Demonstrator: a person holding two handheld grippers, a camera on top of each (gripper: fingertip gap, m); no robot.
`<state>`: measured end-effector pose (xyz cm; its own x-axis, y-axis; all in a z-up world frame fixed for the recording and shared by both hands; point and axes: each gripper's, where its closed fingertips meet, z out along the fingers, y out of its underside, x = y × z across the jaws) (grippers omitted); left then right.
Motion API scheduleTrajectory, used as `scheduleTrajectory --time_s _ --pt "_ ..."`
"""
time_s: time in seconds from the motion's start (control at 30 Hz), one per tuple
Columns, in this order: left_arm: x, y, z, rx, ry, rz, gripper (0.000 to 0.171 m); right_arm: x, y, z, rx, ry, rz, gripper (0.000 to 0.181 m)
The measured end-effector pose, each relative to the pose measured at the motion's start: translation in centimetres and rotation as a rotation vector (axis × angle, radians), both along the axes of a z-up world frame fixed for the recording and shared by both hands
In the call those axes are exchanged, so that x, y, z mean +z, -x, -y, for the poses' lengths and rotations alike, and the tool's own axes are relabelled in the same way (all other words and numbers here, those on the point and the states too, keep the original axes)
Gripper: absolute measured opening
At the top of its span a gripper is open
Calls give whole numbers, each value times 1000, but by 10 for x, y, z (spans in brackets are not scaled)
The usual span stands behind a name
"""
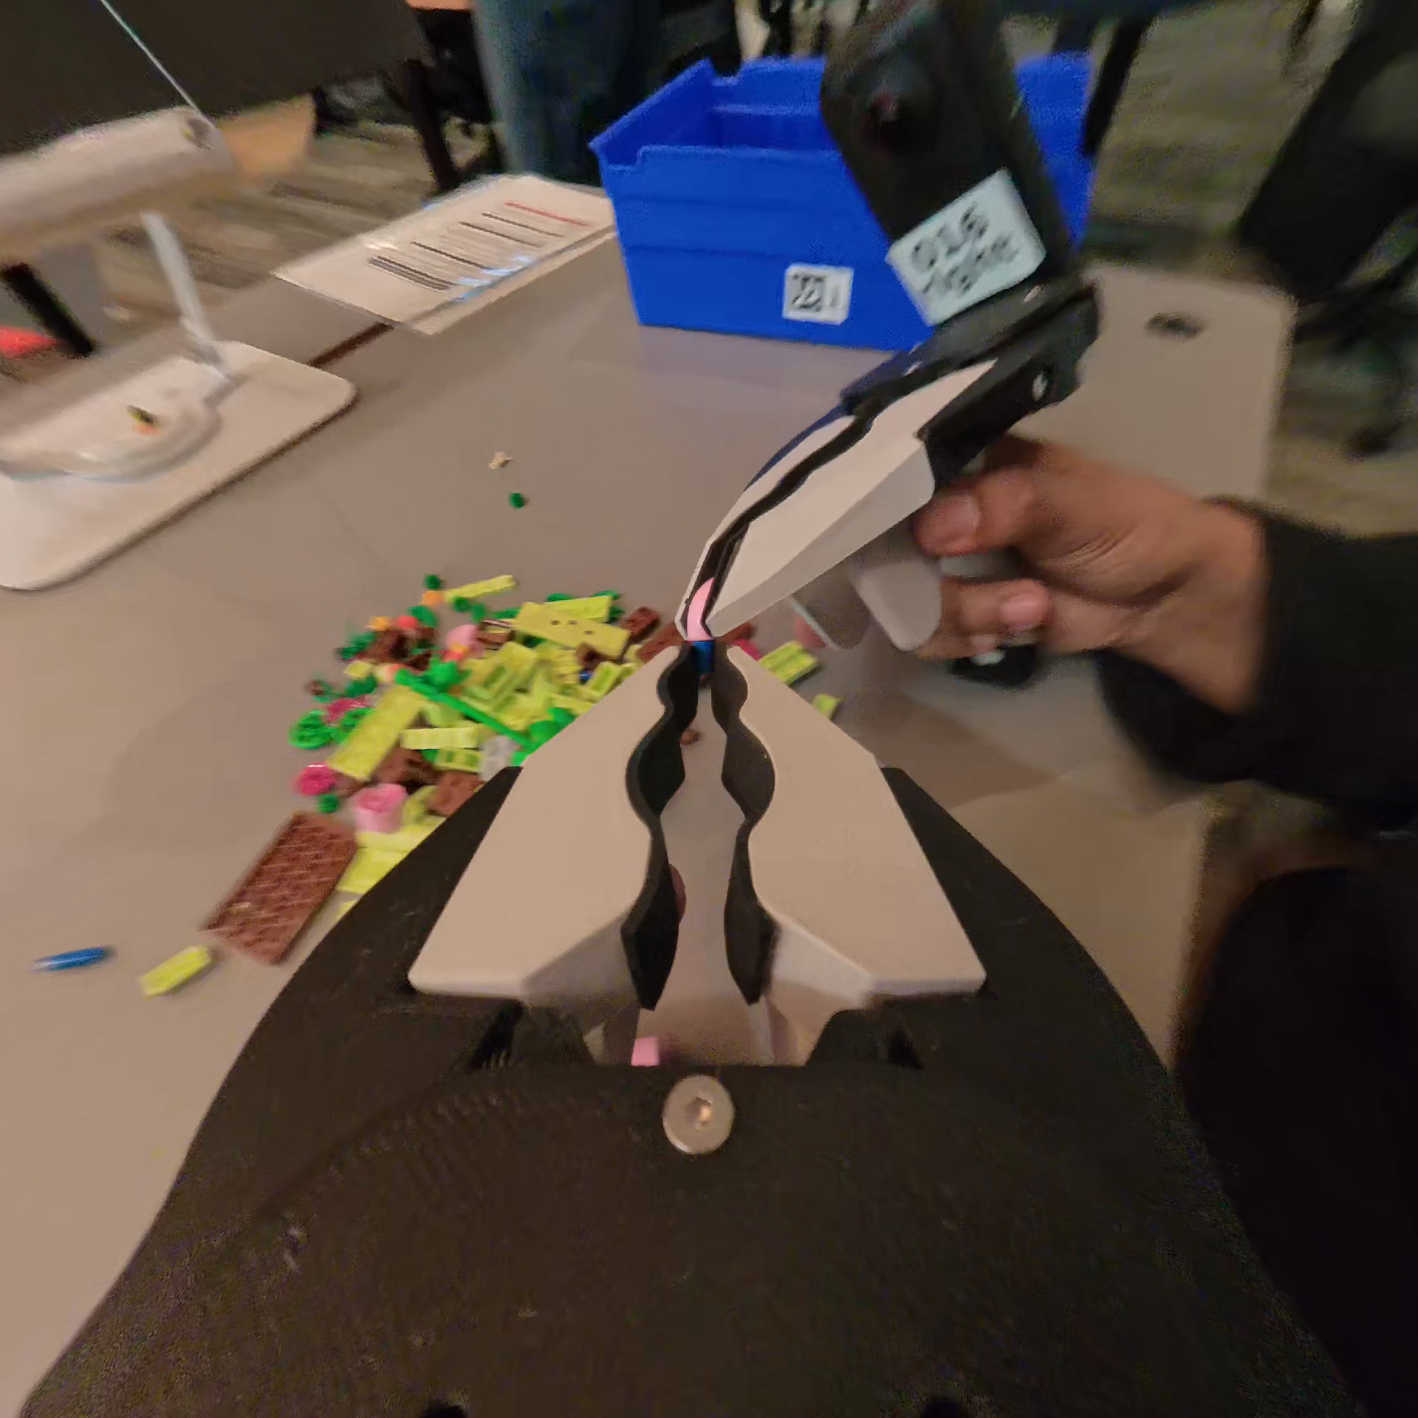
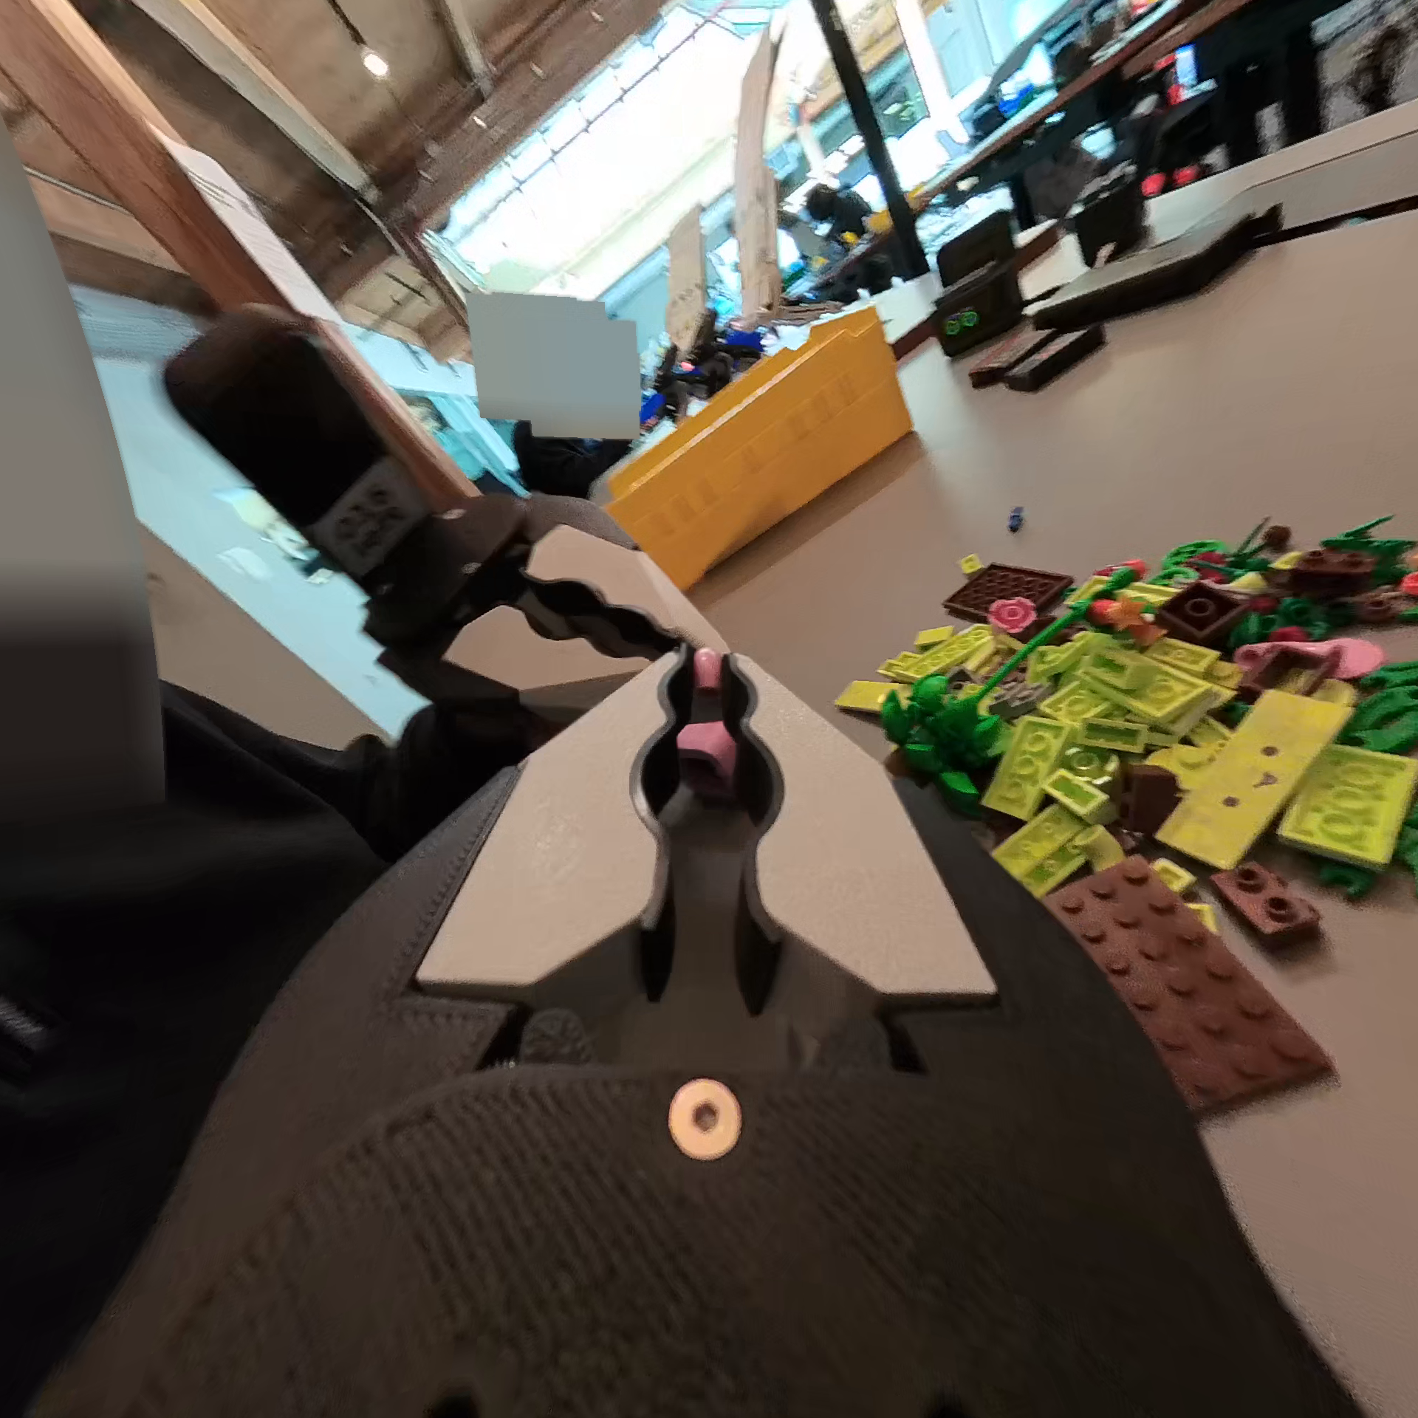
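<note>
L gripper (image 1: pixel 700 658) nipped shut on small blue piece (image 1: pixel 701 657), mostly hidden; R gripper (image 2: pixel 704 666) pinches pink piece (image 2: pixel 706 671), tips meeting above blurry brick pile (image 1: pixel 476 690).

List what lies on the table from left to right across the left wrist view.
White stand base → blue stick piece → brown studded plate → pile of bricks → left gripper holding a blue piece → right gripper → hand.
</note>
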<state>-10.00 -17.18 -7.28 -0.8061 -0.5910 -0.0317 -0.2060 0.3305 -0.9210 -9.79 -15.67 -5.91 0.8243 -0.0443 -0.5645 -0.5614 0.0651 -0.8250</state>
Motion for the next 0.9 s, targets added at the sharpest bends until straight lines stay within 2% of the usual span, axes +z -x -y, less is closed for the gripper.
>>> scheduleTrajectory --time_s 0.1,0.27,0.37,0.47,0.5,0.57,0.73,0.9 --pt "6 8 3 -66 137 -141 0 7 7 2 55 -55 -30 4" --pt "39 32 15 -284 553 -456 0 34 26 12 214 -258 -83 3" --pt "55 42 18 -445 823 -694 1 47 33 16 280 -360 -111 3" --pt "62 43 20 -520 1006 -840 1 53 33 20 288 -405 -108 3" --pt "61 40 21 -498 1021 -845 1 53 32 21 272 -402 -96 4" --pt "56 34 21 -424 965 -777 1 49 25 21 215 -372 -77 3" --pt "36 19 16 -161 483 -349 2 38 11 17 134 -324 -120 2" --pt "14 5 10 -23 150 -95 2 22 -1 14 92 -292 -233 3"
